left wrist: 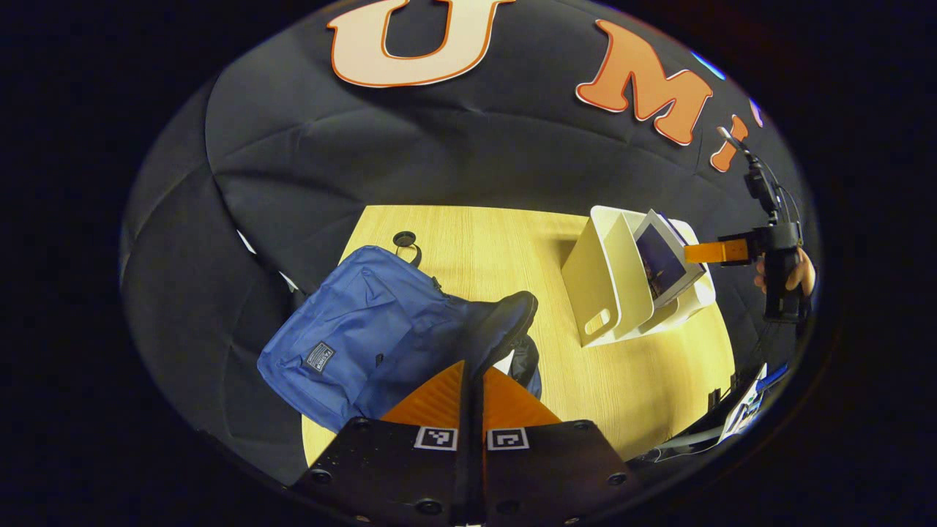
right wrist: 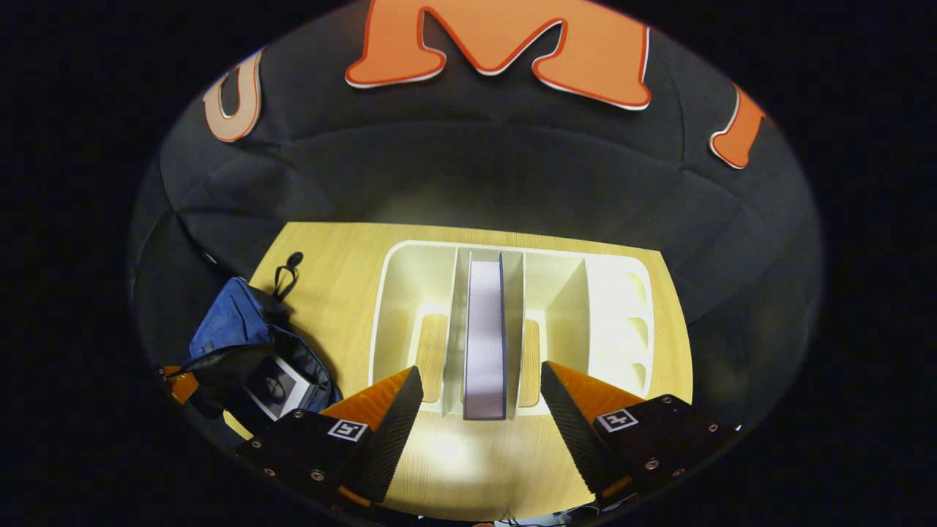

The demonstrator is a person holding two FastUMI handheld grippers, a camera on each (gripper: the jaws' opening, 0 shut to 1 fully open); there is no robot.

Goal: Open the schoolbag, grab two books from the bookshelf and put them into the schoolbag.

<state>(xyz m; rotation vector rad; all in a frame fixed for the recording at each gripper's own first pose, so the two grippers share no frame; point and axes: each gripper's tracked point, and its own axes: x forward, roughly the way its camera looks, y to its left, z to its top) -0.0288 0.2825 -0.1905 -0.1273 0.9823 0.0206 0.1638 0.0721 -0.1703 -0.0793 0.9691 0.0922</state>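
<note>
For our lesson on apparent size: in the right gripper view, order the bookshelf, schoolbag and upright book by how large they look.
1. Bookshelf
2. Schoolbag, though it sits at the warped edge
3. Book, seen edge-on

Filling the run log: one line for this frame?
left tool shut on schoolbag flap | right tool open, facing shelf book | one book bagged

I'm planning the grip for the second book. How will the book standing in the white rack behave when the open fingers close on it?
The book looks thin and upright between two dividers of the rack, so it may tip sideways or flex if pinched near one end. Its cover looks smooth, so it could slip.
</note>
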